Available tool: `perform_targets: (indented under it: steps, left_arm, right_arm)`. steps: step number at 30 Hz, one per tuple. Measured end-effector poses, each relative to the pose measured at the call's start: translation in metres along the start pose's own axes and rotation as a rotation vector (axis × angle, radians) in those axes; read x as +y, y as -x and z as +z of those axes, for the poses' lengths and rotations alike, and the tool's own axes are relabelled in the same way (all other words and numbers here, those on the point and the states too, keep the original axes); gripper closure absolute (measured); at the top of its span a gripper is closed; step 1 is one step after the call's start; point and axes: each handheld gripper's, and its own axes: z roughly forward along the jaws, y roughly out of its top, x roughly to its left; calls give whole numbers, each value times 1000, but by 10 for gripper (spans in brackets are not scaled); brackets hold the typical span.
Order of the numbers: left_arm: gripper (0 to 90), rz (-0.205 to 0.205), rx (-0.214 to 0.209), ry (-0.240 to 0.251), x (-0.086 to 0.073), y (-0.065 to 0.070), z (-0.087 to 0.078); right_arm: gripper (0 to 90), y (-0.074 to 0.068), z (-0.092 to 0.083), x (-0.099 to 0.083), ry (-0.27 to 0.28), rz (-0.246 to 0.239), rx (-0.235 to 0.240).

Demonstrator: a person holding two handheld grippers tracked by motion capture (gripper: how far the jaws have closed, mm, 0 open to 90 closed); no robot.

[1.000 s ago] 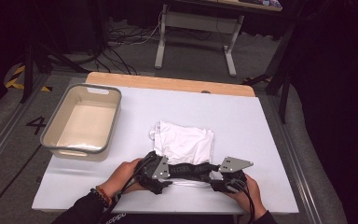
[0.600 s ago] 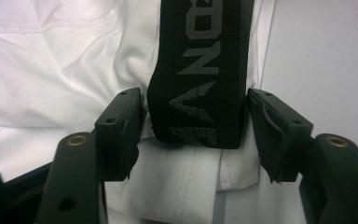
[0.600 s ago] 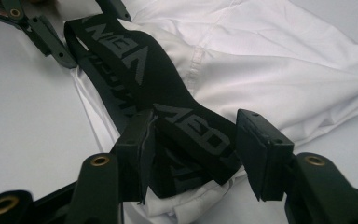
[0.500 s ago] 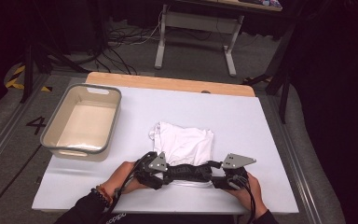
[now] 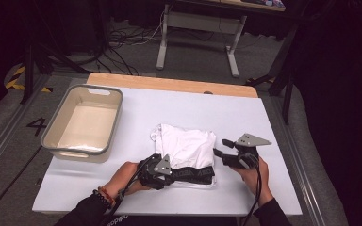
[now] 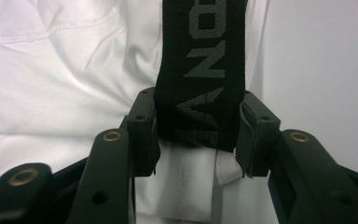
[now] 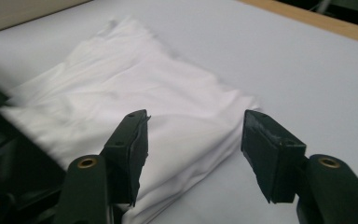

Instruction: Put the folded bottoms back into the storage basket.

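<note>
Now the white worktop carries a folded white shirt, right of the grey bin. Across the shirt's near edge lies a black band; the left tool has just closed on it, while the right tool has let go, opened, and drawn off beside the shirt, so the left likely places it.

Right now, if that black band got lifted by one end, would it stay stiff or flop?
Probably flop: the black band is flat woven fabric lying limp across the folded white garment. It looks light. With the left gripper closing around one end, the rest would likely dangle.
</note>
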Motion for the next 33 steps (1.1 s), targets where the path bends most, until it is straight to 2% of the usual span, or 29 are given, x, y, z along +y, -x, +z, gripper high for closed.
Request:
perform_targets:
  steps: [1, 2, 3, 4, 5, 10, 11, 12, 15, 16, 17, 21, 23, 27, 29, 30, 31, 32, 33]
  left_arm:
    - [589, -3, -2, 0, 0, 0, 0]
    - [590, -6, -6, -1, 0, -1, 0]
    - [590, -12, -8, 2, 0, -1, 0]
    - [589, -15, -14, 7, -1, -2, 0]
    - [589, -19, -18, 10, -1, -3, 0]
    - [591, -19, -4, 7, -1, -1, -1]
    - [591, -16, -3, 10, -1, -1, 0]
    - [592, -15, 2, 7, -1, 0, -1]
    - [594, 3, 22, -4, 1, 3, -1]
    - [596, 5, 27, -4, 1, 4, -1]
    - [596, 7, 31, -6, 1, 4, -1]
    - [597, 14, 48, -10, 2, 7, -1]
    - [598, 12, 47, -9, 2, 7, -1]
    - [604, 24, 57, -15, 2, 9, -2]
    - [648, 32, 57, -21, 3, 10, -2]
    - [648, 44, 61, -20, 3, 10, -4]
    - [736, 50, 64, -10, 3, 10, -5]
    - [736, 51, 70, -3, 3, 10, -6]
    - [757, 62, 74, -17, 3, 10, -9]
  right_arm:
    - [389, 7, 6, 2, -4, 30, -2]
    - [357, 19, 19, 5, -23, 79, 2]
    - [357, 19, 19, 5, -23, 79, 2]
    - [342, 24, 27, 6, -32, 107, 21]
    - [295, 31, 46, 8, -88, 125, 16]
    - [277, 37, 77, 10, -152, 137, 12]
    - [270, 38, 84, 11, -182, 136, 13]
    - [257, 36, 90, 14, -218, 112, 1]
    - [265, 33, 92, 15, -235, 106, -17]
    - [366, 28, 92, 16, -242, 75, -35]
    - [366, 28, 92, 16, -242, 75, -35]
    - [679, 19, 86, 11, -201, 76, 55]
    - [773, 19, 85, 10, -202, 89, 96]
    - [801, 18, 83, 8, -193, 91, 117]
    - [808, 17, 81, 8, -186, 88, 121]
    - [811, 16, 80, 8, -174, 90, 129]
    - [813, 14, 75, 10, -137, 94, 145]
    - [813, 14, 75, 10, -137, 94, 145]
    - [813, 12, 69, 12, -97, 86, 144]
